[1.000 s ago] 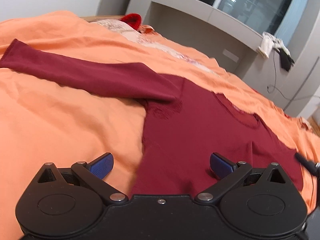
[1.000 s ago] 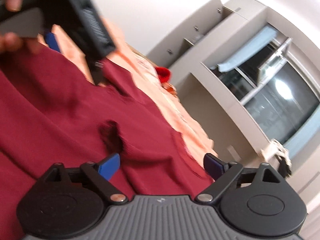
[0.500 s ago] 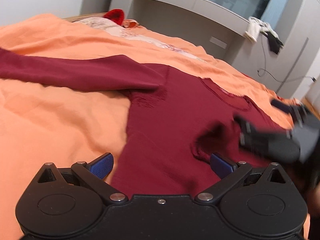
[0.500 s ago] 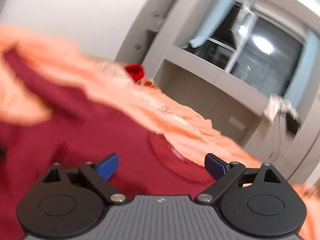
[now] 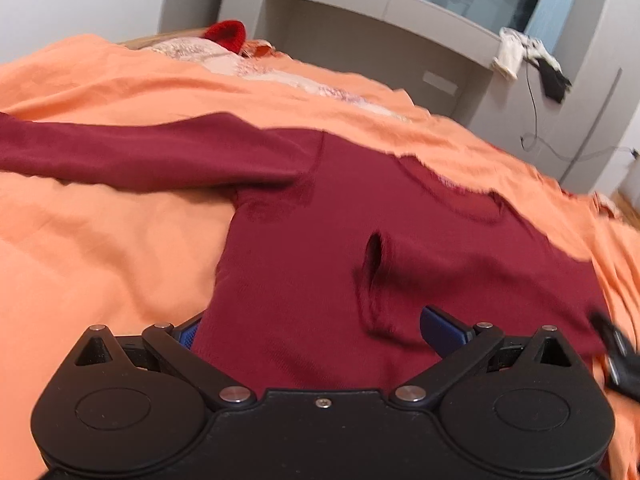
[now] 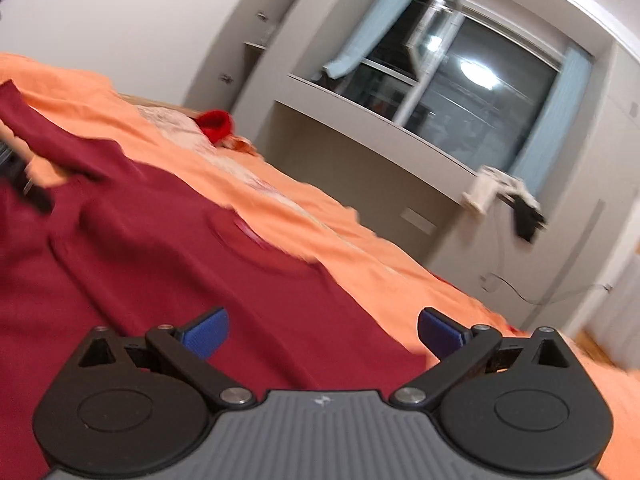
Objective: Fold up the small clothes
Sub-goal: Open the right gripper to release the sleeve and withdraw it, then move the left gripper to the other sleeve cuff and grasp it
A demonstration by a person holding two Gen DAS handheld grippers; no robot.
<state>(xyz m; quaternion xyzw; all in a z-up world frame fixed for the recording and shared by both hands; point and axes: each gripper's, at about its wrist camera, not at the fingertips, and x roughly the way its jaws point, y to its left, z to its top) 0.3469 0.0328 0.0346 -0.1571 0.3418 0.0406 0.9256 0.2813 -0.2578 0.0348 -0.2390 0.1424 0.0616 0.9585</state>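
Note:
A maroon long-sleeved top (image 5: 320, 248) lies flat on the orange bedsheet (image 5: 100, 260). One sleeve (image 5: 140, 156) stretches out to the left. The other sleeve is folded across the chest, its cuff (image 5: 374, 256) lying loose and open. My left gripper (image 5: 316, 330) is open low over the top's lower left side, and the fabric edge covers part of its left pad. My right gripper (image 6: 324, 334) hovers above the top's (image 6: 180, 260) right shoulder. Its jaws are opening with nothing pinched between them. It shows as a black blur (image 5: 616, 354) at the left wrist view's right edge.
A red knitted item (image 5: 226, 34) and a pale patterned cloth (image 5: 224, 60) lie at the far end of the bed. Beyond stands a grey shelf unit (image 6: 360, 148) under a window, with white and black things (image 6: 504, 196) hanging off it and a cable (image 5: 532, 136) down the wall.
The right gripper, over the chest by the folded sleeve's cuff half a second ago, has pulled away to the right and rolled; the cuff lies loose. The left gripper has edged closer to the top's side.

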